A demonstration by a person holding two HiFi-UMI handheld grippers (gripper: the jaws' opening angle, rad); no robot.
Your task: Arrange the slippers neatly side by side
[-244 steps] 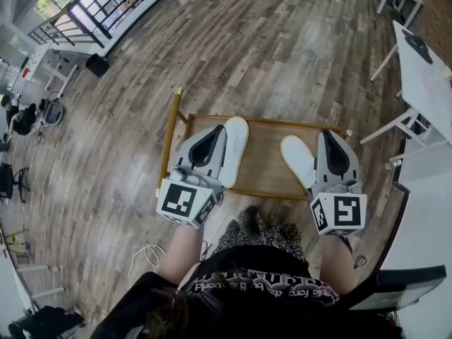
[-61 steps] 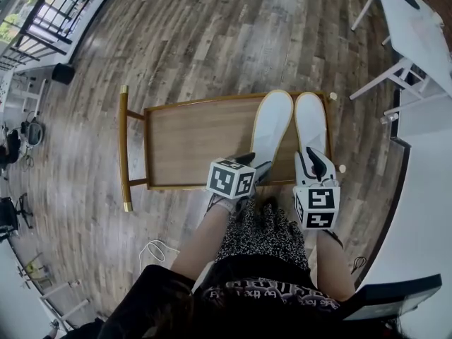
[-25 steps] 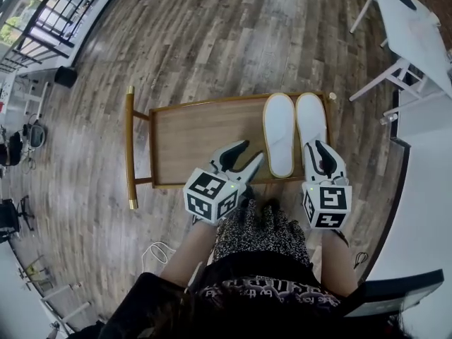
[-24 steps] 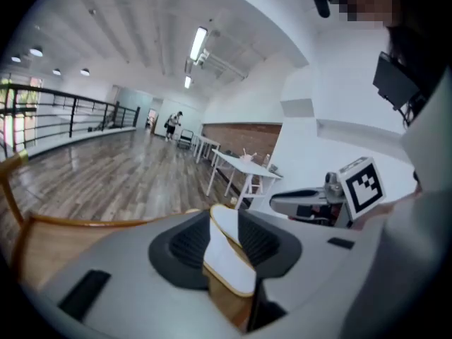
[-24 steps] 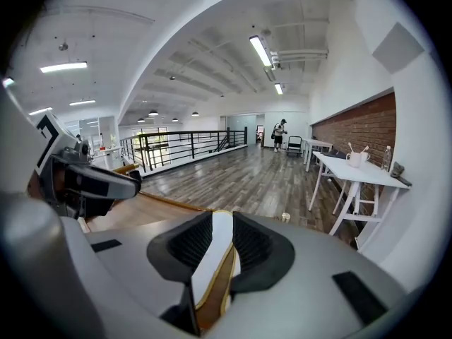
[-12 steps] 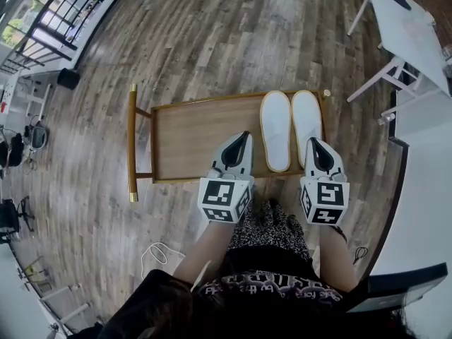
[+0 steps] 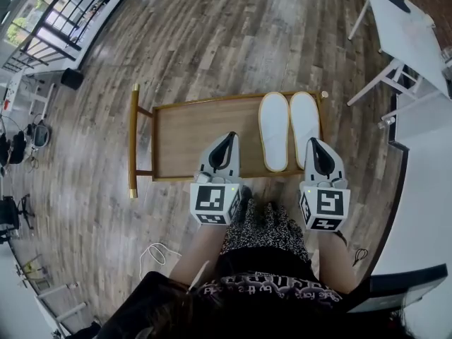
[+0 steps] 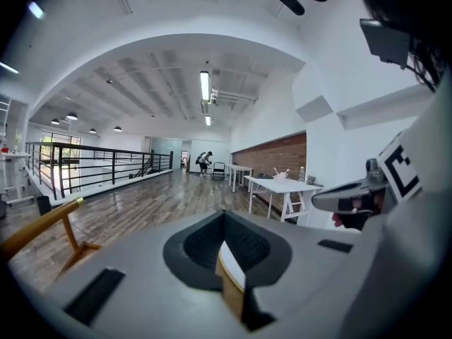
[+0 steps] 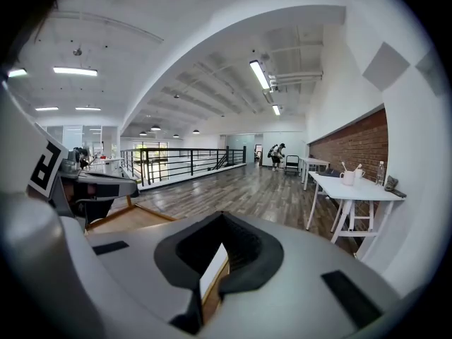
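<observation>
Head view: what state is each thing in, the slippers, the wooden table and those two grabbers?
Left slipper: lying flat at the table's right end.
Right slipper: flat, parallel beside it.
Wooden table: standing upright.
Left gripper: shut, empty.
Right gripper: shut, empty.

The slippers (image 7: 274, 140) are white with a thin tan edge. The tabletop (image 7: 198, 129) is mid-brown wood inside a golden-yellow frame. The floor (image 7: 212, 41) is streaked grey-brown planking. The left gripper (image 7: 229, 138) and right gripper (image 7: 313, 143) are pale grey with black insets, and their cubes carry black-and-white square markers.
</observation>
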